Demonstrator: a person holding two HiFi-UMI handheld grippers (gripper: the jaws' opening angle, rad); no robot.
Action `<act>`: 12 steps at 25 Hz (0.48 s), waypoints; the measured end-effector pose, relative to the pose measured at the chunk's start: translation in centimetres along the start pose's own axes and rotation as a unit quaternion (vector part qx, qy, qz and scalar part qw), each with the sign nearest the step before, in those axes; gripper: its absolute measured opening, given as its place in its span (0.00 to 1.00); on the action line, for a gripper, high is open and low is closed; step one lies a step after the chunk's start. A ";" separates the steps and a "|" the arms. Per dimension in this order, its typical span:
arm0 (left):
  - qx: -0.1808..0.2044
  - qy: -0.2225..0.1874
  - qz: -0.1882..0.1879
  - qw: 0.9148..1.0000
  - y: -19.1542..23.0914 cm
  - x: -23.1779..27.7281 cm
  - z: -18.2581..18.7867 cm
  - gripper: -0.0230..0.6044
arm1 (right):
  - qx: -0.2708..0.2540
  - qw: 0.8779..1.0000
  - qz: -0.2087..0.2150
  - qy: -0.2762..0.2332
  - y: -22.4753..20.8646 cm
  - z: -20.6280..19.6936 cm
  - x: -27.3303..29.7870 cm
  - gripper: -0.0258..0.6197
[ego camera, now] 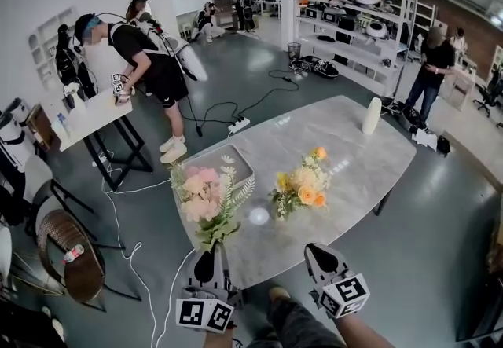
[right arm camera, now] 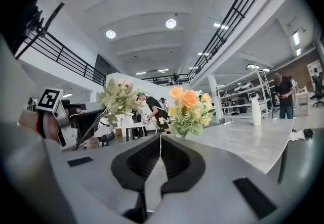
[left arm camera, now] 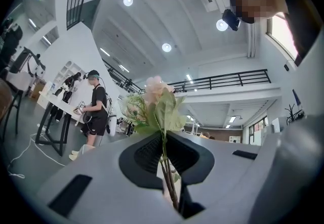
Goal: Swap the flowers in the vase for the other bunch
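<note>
A pink and cream bunch with green fern leaves hangs over the near left edge of the marble table. My left gripper is shut on its stems. The blooms rise just beyond the jaws. An orange and yellow bunch rests on the table's middle, beyond my right gripper. That gripper is shut with nothing in it. In the right gripper view the orange bunch shows past the jaws, its base hidden. A tall white vase stands empty at the table's far right.
A grey tray lies on the table behind the pink bunch. A wicker chair and floor cables sit to the left. One person bends over a white side table; another stands by shelves at the back right.
</note>
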State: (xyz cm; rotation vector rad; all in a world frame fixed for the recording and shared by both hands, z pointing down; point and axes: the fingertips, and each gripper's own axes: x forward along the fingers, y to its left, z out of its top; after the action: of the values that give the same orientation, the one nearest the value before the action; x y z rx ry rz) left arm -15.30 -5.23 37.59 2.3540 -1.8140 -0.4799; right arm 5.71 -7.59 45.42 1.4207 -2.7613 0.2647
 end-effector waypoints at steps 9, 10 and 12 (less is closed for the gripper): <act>-0.006 -0.003 -0.009 1.000 -2.2 -2.9 0.2 0.08 | 0.002 1.000 -0.010 -0.013 0.6 0.7 -3.7 0.08; -0.006 -0.002 -0.011 1.000 -2.5 -3.2 0.1 0.08 | 0.004 1.000 -0.009 -0.016 0.8 0.7 -4.1 0.08; -0.007 0.000 -0.016 1.000 -2.9 -3.6 0.0 0.08 | 0.007 1.000 -0.008 -0.022 1.2 0.9 -4.9 0.08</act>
State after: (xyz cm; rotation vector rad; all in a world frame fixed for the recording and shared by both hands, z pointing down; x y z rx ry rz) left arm -13.42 -0.99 37.31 2.3779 -1.7694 -0.4957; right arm 7.62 -3.11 43.92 1.4684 -2.7863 0.2574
